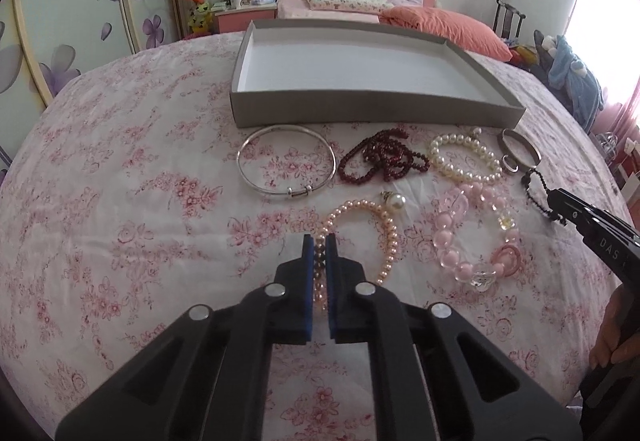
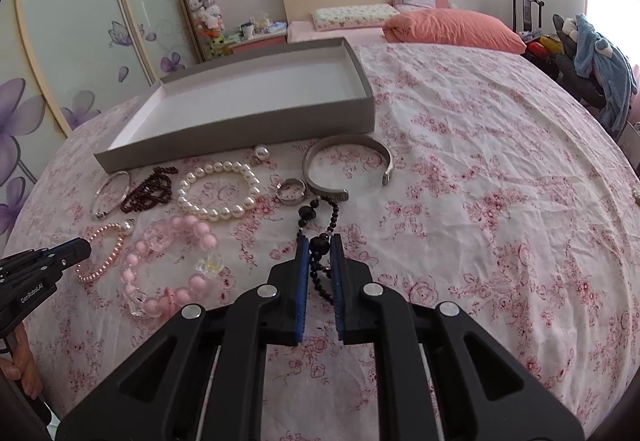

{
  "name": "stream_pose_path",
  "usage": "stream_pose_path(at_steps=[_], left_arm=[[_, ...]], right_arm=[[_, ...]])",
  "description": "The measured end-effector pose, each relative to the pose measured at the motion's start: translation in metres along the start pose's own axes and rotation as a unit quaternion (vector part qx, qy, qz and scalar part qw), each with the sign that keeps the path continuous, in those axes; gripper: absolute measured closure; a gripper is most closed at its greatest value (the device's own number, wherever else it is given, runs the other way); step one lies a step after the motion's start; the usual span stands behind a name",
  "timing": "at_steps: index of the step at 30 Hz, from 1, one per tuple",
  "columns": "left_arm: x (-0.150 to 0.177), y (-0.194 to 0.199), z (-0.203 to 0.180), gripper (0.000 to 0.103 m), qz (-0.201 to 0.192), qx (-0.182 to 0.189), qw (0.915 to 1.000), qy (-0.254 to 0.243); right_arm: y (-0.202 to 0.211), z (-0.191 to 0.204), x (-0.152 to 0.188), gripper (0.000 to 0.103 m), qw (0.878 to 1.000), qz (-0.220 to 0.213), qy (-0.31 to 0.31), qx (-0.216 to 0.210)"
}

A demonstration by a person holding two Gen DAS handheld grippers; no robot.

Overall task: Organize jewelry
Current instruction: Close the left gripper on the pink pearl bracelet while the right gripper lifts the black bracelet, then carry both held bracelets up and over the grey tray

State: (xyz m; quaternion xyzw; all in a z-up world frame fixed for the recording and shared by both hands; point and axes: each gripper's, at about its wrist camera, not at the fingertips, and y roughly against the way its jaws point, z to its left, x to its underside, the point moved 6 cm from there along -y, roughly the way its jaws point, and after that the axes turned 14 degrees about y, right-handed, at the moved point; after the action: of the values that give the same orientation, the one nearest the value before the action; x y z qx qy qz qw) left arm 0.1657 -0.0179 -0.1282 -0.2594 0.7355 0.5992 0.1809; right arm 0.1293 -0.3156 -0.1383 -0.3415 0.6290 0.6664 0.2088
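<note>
Jewelry lies on a pink floral bedspread in front of a shallow grey box with a white, bare floor. My left gripper is shut on the near side of a small pink pearl bracelet, whose beads sit between the blue pads. My right gripper is shut on a black bead bracelet, and the rest of that strand trails ahead on the cloth. In the left wrist view the right gripper shows at the right edge, on the black bracelet. The left gripper shows at the left of the right wrist view.
Between the grippers and the box lie a silver bangle, dark red beads, a white pearl bracelet, a silver cuff, a ring and a chunky pink bead bracelet. Pillows sit beyond the box.
</note>
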Motion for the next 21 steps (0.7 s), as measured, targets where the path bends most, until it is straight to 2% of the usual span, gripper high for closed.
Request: stream_pose_path(at_steps=[12, 21], left_arm=[[-0.012, 0.038, -0.003, 0.096, -0.059, 0.047, 0.9969, 0.025], [-0.018, 0.061, -0.012, 0.096, -0.1, 0.045, 0.9938, 0.021]], right_arm=[[0.034, 0.009, -0.021, 0.091, 0.996, -0.086, 0.005, -0.021], [0.05, 0.016, -0.028, 0.091, 0.993, -0.112, 0.01, -0.032]])
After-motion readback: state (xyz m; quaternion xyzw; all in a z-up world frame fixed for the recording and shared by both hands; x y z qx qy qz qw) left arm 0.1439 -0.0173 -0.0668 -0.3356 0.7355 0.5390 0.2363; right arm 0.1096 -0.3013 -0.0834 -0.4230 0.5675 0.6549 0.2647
